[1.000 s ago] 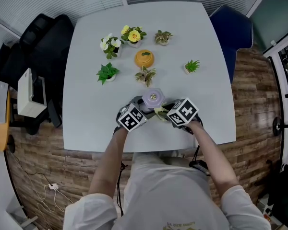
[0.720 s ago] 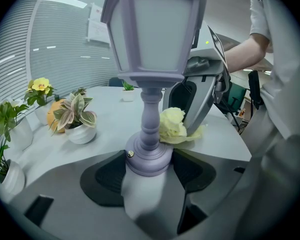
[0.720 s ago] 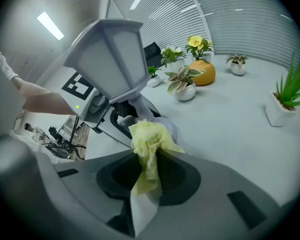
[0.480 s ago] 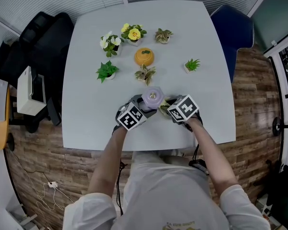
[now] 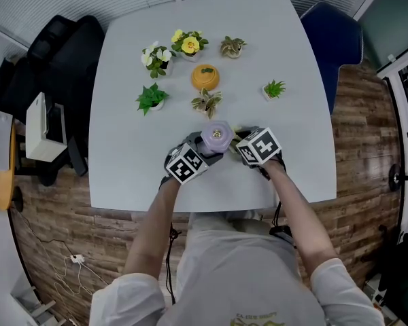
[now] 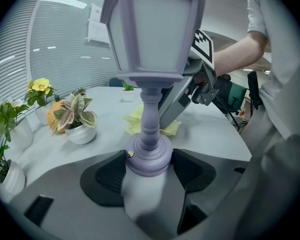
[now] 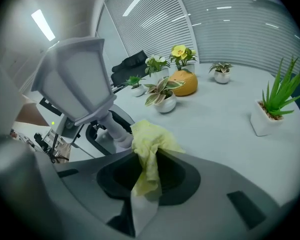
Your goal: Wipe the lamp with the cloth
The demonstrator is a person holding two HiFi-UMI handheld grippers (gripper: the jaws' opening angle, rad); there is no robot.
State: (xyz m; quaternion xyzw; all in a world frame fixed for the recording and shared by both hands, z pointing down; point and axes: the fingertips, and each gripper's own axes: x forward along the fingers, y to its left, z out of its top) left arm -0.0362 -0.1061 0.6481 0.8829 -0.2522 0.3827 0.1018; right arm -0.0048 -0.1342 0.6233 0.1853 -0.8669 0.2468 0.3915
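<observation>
Now the wiping looks to be under way. The left claw (image 6: 149, 170) is clamped on the round base of the lamp (image 6: 152, 59), holding it upright just above the table (image 5: 143, 175) near the person's edge. The purple stem rises straight from between the jaws, with the pale lantern head at the top. The right claw (image 7: 149, 179) is pinched shut on the cloth (image 7: 147, 146), a yellow bunch that spills out past its jaws toward the lower stem.

What has changed over the last second is small but telling. The lamp and the left claw have hardly shifted, while the right claw has slid away from the person, from the near side of the lamp to alongside its right flank. The cloth went with it, and in the head view it now shows only as a sliver beside the marker cube. That reads as one stroke round the foot of the lamp. Whether the cloth is pressed on the stem or only just beside it, I cannot tell.

By that judgement the lantern head is still to be wiped — most of the job is left. The potted plants (image 5: 151, 100) and the orange pot (image 5: 205, 78) stand well apart, farther up the table.
</observation>
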